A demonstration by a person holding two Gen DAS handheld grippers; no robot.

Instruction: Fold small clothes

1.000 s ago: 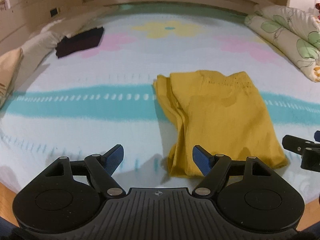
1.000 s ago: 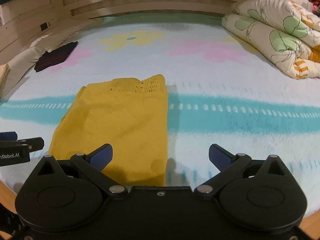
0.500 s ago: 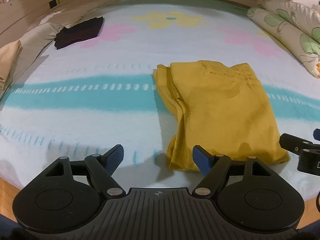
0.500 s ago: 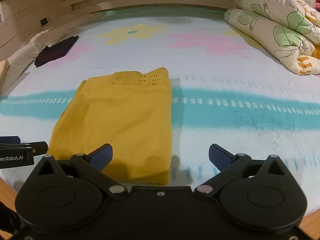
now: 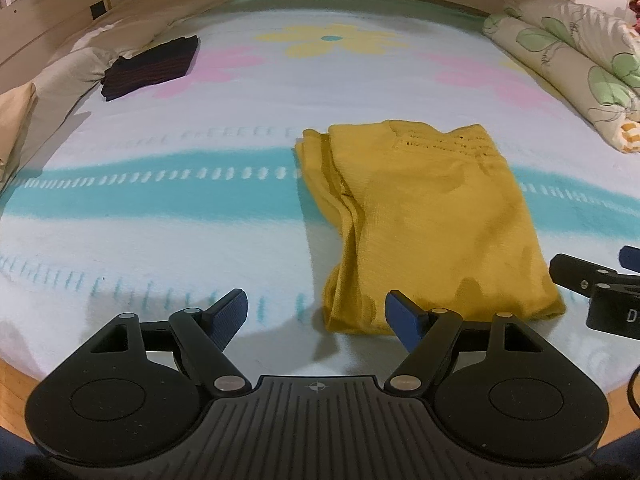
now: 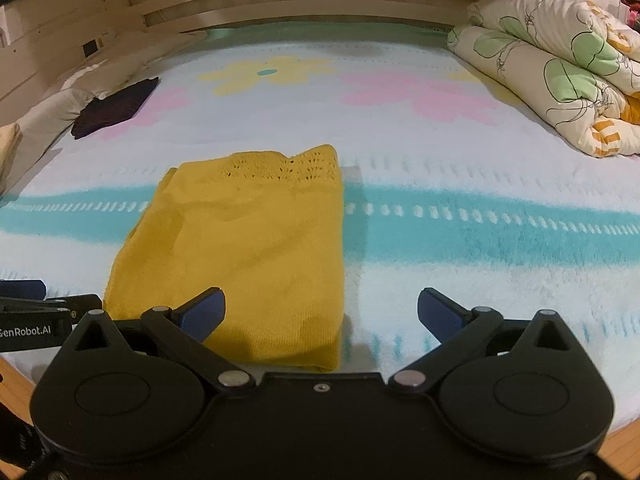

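Nearest, the left gripper (image 5: 316,314) and right gripper (image 6: 322,314) hover with jaws apart and empty at the near hem of the yellow garment (image 6: 244,248), which lies folded lengthwise on the bed (image 6: 460,280). Judged next: pinch both near corners evenly, carry them to the far knit edge. Beyond the garment lie dark clothes (image 5: 154,66).

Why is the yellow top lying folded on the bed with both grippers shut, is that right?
Not quite. The yellow top does lie folded on the bed, but both grippers are open: the left gripper in the left wrist view, the right gripper in the right wrist view.
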